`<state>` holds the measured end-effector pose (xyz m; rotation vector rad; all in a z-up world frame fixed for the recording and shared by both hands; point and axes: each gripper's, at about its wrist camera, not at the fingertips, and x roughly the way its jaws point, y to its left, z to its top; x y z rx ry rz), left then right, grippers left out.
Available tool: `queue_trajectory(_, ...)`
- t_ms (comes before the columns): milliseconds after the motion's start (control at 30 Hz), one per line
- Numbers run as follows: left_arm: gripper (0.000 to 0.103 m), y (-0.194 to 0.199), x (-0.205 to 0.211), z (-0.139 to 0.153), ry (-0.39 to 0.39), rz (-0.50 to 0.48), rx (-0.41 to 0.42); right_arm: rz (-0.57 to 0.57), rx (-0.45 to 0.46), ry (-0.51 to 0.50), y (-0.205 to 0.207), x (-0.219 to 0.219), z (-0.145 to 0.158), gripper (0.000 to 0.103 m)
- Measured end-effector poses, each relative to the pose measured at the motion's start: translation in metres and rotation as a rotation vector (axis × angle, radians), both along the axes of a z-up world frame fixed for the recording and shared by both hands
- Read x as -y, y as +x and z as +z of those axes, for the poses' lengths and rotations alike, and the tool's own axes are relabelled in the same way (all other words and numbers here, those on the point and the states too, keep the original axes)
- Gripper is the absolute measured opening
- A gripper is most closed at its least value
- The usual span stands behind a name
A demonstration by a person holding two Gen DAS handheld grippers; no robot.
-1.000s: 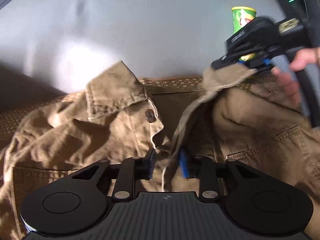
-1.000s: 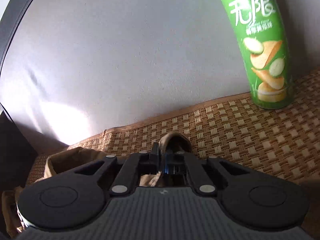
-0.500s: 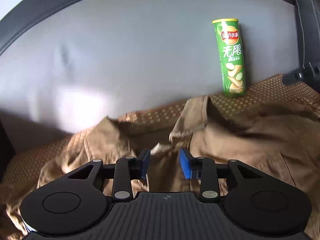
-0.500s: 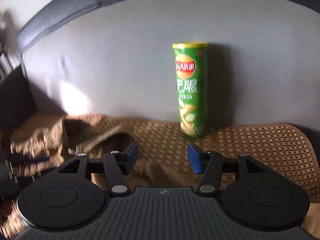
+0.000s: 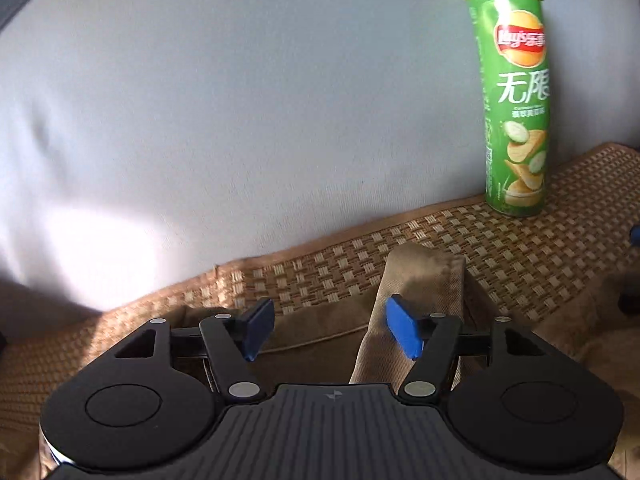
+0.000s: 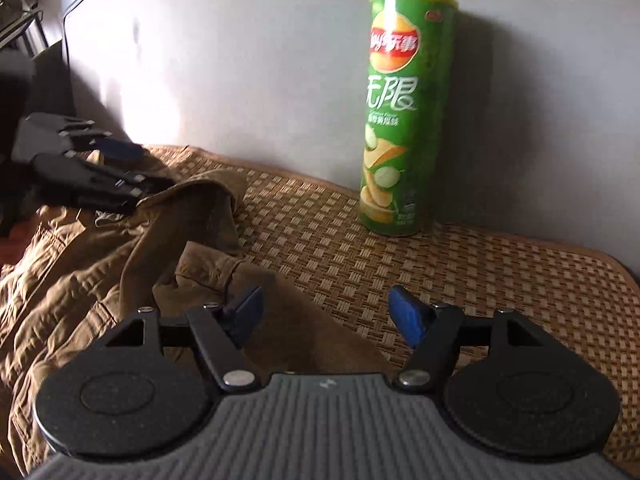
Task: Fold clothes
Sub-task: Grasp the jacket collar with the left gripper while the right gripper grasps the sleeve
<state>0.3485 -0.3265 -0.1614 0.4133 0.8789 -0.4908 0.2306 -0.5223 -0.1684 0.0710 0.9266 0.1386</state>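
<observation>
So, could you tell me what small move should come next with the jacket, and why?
Probably bring the right gripper down toward the jacket edge just below it for a fresh hold. Both sets of jaws are opening with no cloth pinched, the left gripper too, and the garment lies rumpled on the woven mat.

home | grey sofa [image 6: 240, 60] | woven seat mat [image 6: 460, 272] | crisps can [image 6: 404, 112]

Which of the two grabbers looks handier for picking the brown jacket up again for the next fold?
Probably the left gripper: a raised fold of the brown jacket stands right by its blue fingertip. The right gripper faces mostly bare woven mat. Both jaws are opening, with nothing held.
</observation>
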Motion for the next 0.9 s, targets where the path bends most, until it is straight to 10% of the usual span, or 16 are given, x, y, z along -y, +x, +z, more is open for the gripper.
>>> queue_trajectory(133,0.069,0.006,-0.011,-0.01,-0.057,0.048,-0.038,0.02,-0.023,0.019,0.003,0.001,-0.013,0.074)
queue_trajectory(200,0.03,0.009,-0.012,-0.014,-0.061,0.053,-0.07,0.014,-0.045,0.038,0.005,0.001,-0.017,0.068)
queue_trajectory(233,0.008,0.009,-0.011,-0.016,-0.054,0.063,-0.071,0.014,-0.056,0.051,0.004,0.0,-0.018,0.046)
queue_trajectory(300,0.006,0.007,-0.008,-0.018,-0.023,0.084,-0.045,0.018,-0.074,0.078,0.0,-0.002,-0.018,0.002)
queue_trajectory(333,0.002,0.006,-0.007,-0.018,0.0,0.09,-0.023,0.006,-0.058,0.087,-0.004,-0.001,-0.014,0.001)
queue_trajectory(500,0.0,0.012,-0.017,-0.018,0.006,0.136,-0.01,-0.17,0.085,0.143,-0.043,0.03,0.02,0.001)
queue_trajectory(733,0.0,0.015,-0.016,-0.022,0.026,0.189,0.005,-0.28,-0.003,0.042,-0.037,0.037,0.003,0.001)
queue_trajectory(800,0.012,0.013,-0.016,-0.02,0.032,0.187,0.018,-0.31,-0.006,0.007,-0.035,0.034,-0.003,0.004)
queue_trajectory(900,0.035,0.008,-0.02,-0.009,0.072,0.194,0.079,-0.3,0.032,-0.092,-0.038,0.024,0.003,0.034)
